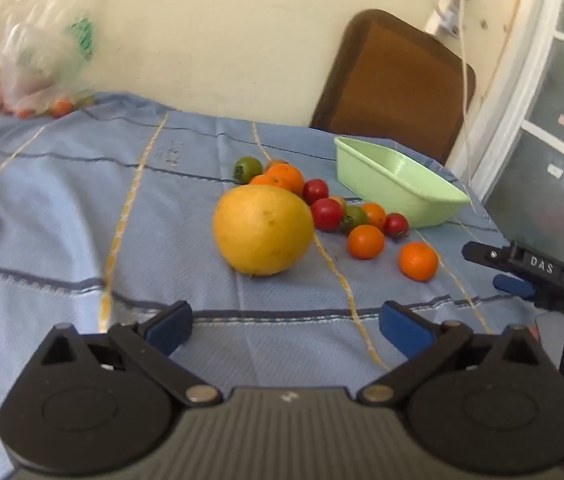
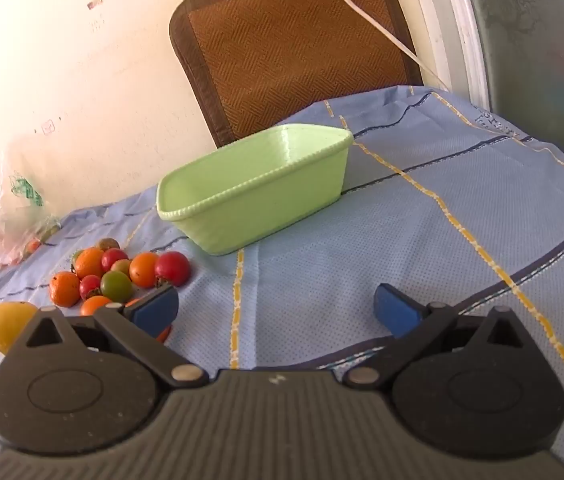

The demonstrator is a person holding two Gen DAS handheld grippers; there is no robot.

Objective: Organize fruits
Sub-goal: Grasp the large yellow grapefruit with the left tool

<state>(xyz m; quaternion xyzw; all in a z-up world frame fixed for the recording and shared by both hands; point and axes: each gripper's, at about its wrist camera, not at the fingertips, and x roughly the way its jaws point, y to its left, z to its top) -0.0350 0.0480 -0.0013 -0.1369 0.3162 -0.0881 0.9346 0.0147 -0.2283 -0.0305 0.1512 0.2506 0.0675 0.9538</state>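
Hovering with jaws wide and empty, the left gripper (image 1: 286, 328) faces the big yellow fruit (image 1: 263, 230) at 12 o'clock, likely to grab it; the right gripper (image 2: 278, 314), equally wide, aims at the empty green bin (image 2: 254, 204), small fruits (image 2: 118, 276) at 10 o'clock

The plastic bag (image 1: 38, 60) at far left is blurred, its contents unclear; the right fingers (image 2: 158, 312) hide part of an orange (image 2: 164, 334).

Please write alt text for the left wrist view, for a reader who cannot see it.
A large yellow citrus fruit sits on a blue tablecloth beside small red, orange and green fruits and an empty green tub. The open left gripper hovers in front, holding nothing.
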